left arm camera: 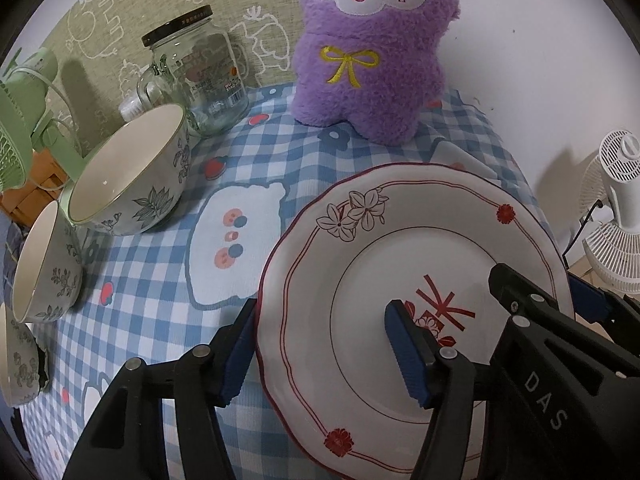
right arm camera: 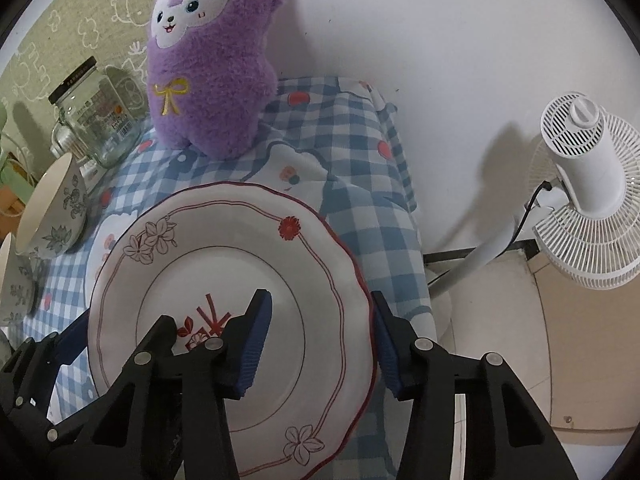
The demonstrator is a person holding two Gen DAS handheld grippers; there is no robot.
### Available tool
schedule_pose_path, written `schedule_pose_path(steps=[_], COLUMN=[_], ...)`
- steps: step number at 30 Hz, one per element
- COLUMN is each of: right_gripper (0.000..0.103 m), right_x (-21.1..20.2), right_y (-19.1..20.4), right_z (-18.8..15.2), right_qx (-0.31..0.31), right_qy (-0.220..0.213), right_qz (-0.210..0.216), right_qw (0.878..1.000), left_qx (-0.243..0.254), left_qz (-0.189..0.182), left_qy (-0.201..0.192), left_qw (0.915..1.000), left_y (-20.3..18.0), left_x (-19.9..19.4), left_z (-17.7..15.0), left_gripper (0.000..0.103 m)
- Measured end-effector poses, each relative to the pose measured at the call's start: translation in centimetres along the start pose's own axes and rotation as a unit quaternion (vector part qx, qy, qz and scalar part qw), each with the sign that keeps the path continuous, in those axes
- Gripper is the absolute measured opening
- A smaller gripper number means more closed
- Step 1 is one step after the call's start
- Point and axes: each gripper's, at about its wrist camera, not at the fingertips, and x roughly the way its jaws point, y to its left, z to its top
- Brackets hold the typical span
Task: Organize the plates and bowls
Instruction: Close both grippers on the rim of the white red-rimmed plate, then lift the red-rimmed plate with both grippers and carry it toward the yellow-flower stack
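You've got both claws down on the plate (left arm camera: pixel 400 264) now, one at each side, and it lies flat on the checked tablecloth (left arm camera: pixel 160 280) near the table's right-hand edge. Your left gripper (left arm camera: pixel 324 356) straddles the plate's left rim: one finger outside on the cloth, the other over the plate's well beside the red painted motif. The jaws stand partly open, and a gap shows on the inner pad's side, so I wouldn't call that a grip. Your right gripper (right arm camera: pixel 320 344) straddles the opposite rim, outer finger right at the scalloped edge, inner finger over the well. It's half open too, and whether the outer pad actually touches the rim I cannot tell from here.

So where does that leave the job? Early, by my reading. The plate isn't lifted or stacked on anything. Over on the left the large floral bowl (left arm camera: pixel 128 176) sits apart, tilted toward you, with a smaller floral bowl (left arm camera: pixel 44 264) just beside it and another bit of matching china at the frame's edge (too cropped to name). Nothing is nested yet. The purple plush toy (left arm camera: pixel 372 52) and the glass jar (left arm camera: pixel 200 76) stand well behind.

Still ahead, I'd judge: closing on the rim, moving the plate, gathering the bowls together.
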Motion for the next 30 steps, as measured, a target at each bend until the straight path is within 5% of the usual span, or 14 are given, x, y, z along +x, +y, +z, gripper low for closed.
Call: schedule_pose_path(steps=[10, 18, 30], right_gripper=[0.052, 0.046, 0.045], right_x=[0.6, -0.2, -1.8], right_y=[0.0, -0.2, 0.6], right_z=[0.2, -0.6, -2.8], right_qx=[-0.003, -0.001, -0.005], right_qy=[0.014, 0.02, 0.038], right_qz=[-0.001, -0.002, -0.003], right_qw=[1.0, 1.0, 0.999], left_qx=[0.009, 0.003, 0.006], left_qz=[-0.006, 0.0, 0.004], left_qy=[-0.002, -0.001, 0.02], left_qw=[0.9999, 1.0, 0.9998], left_y=[0.1, 0.9, 2.0], left_x=[0.0, -0.4, -1.4], left_z=[-0.1, -0.3, -2.1], left_gripper=[0.064, 0.047, 0.038])
